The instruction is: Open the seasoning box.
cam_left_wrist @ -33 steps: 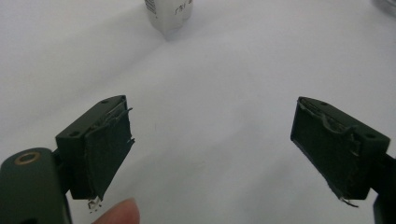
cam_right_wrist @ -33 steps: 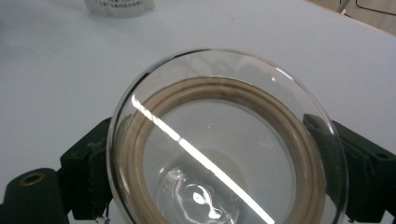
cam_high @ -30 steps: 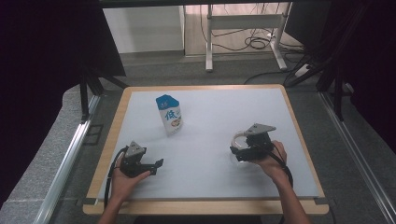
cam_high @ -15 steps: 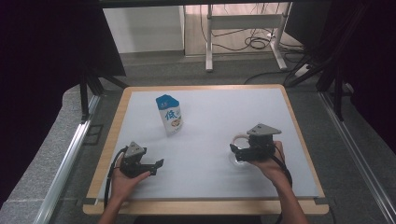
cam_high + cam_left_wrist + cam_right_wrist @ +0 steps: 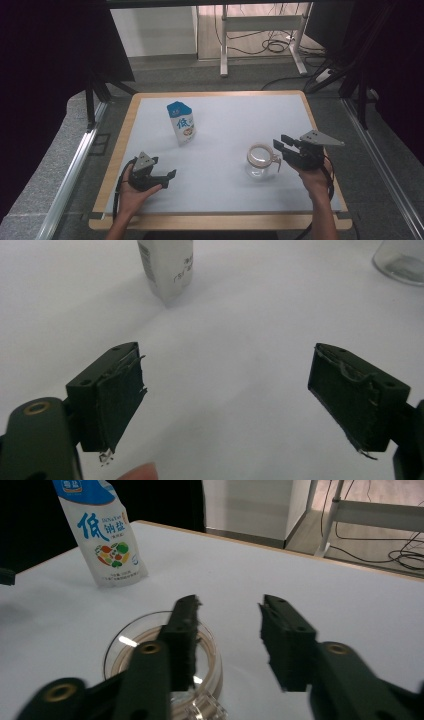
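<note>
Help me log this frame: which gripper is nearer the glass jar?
The right gripper: it sits just beside the glass jar, fingers apart, nothing between them. The left gripper rests farther off, across the table.

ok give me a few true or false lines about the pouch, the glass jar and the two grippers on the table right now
1. The pouch stands upright on the table. True.
2. The glass jar lies tipped on its side. False: it stands upright, mouth up.
3. The left gripper has its jaws wide open with nothing between them. True.
4. The right gripper is clamped on the pouch. False: it is beside the jar, far from the pouch, with nothing pressed between its jaws.
5. The jar is closer to the left gripper than to the right. False: it sits just by the right gripper.
</note>
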`<act>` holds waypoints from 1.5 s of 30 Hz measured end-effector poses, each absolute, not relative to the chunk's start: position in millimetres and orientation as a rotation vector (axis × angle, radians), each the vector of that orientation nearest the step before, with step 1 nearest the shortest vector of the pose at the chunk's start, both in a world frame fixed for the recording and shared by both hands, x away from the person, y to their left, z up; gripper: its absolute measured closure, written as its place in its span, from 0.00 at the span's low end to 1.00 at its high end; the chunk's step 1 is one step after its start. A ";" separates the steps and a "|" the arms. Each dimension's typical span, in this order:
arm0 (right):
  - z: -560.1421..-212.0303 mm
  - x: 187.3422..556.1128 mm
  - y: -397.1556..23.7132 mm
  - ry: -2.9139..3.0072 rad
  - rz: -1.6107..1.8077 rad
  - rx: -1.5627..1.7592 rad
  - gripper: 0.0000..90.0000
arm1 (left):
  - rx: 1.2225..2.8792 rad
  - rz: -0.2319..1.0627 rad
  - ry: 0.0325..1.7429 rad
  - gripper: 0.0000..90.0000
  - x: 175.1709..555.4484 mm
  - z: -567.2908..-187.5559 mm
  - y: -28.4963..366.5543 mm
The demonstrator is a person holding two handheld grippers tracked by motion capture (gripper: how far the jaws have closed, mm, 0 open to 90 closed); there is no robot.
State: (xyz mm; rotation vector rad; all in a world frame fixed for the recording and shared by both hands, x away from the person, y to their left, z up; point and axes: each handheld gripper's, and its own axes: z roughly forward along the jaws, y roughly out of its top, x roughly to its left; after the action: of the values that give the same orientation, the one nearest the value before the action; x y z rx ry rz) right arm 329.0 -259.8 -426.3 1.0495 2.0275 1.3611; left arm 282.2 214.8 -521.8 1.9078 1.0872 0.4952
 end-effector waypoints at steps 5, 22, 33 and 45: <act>-430.9 326.3 -267.2 2.045 1.313 1.040 0.93 | 1.906 0.489 1.101 0.16 281.7 -522.7 212.7; -445.9 318.9 -259.7 2.112 1.212 1.018 1.00 | 1.911 0.472 1.093 0.20 282.9 -526.2 206.5; -449.1 311.3 -261.4 2.103 1.227 1.021 1.00 | 1.905 0.464 1.093 0.26 284.8 -527.0 204.4; -451.4 310.4 -263.8 2.090 1.256 1.026 1.00 | 1.899 0.384 1.027 0.68 283.6 -521.4 191.5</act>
State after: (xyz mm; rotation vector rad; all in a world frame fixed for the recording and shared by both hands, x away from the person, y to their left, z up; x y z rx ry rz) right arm 310.4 -263.8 -451.4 1.0258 2.0900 1.2562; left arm 283.6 191.5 -521.4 1.8991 1.0273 0.3843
